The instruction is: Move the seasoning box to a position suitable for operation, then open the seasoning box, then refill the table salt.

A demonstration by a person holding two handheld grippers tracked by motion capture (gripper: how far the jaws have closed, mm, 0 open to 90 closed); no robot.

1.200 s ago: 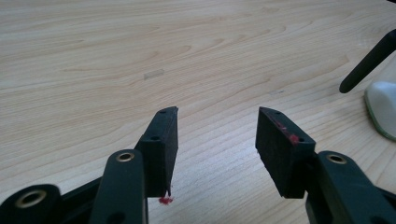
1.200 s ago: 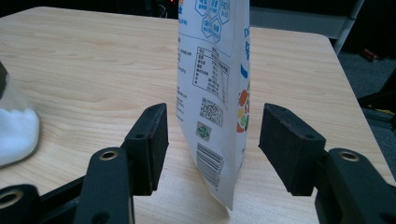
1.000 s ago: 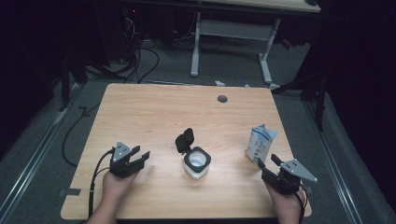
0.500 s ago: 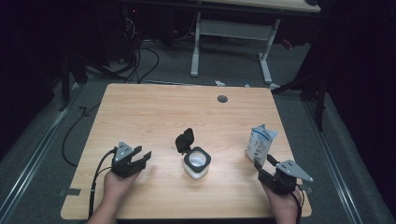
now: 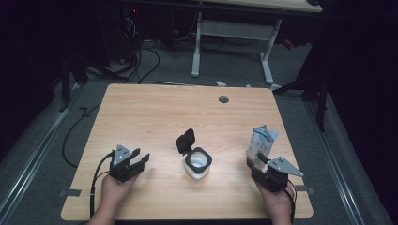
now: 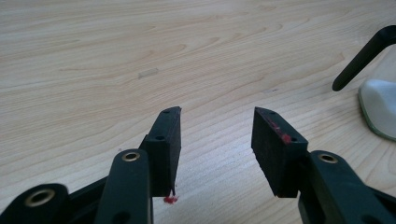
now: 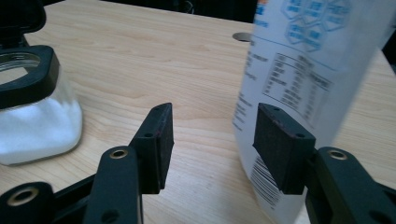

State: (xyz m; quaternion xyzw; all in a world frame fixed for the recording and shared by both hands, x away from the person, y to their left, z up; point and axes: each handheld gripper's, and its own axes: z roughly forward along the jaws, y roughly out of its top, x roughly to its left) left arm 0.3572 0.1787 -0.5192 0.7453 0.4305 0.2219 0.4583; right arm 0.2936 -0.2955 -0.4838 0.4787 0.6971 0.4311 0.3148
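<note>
Worktop (image 5: 155, 112) is a light wood-grain slab with a round cable hole (image 5: 223, 99) near its far edge, sitting on grey carpet in a pretty dark room. Behind it there's a white-legged desk frame (image 5: 232, 35), and a bunch of black cables (image 5: 141, 58) snake across the floor to the far left. Roughly in the middle of the wood stands a small clear jar (image 5: 197, 164) with white powder in it and a black collar, its black flip lid (image 5: 186, 139) hinged up and open toward the far left. Over by the right edge a white pouch (image 5: 262, 142) with blue print stands upright, well apart from the jar. The right hand-held gripper (image 5: 254, 159) sits right up against that pouch: in the right gripper view the pouch is just ahead of the right-hand pad, with the gap itself mostly open wood, so it isn't clamped on anything, and its jaws have just been closing a bit while still wide apart. The left hand-held gripper (image 5: 139, 158) rests near the front left, jaws apart over bare wood, with the jar's lid off to its right and nothing blocking the way between them.
</note>
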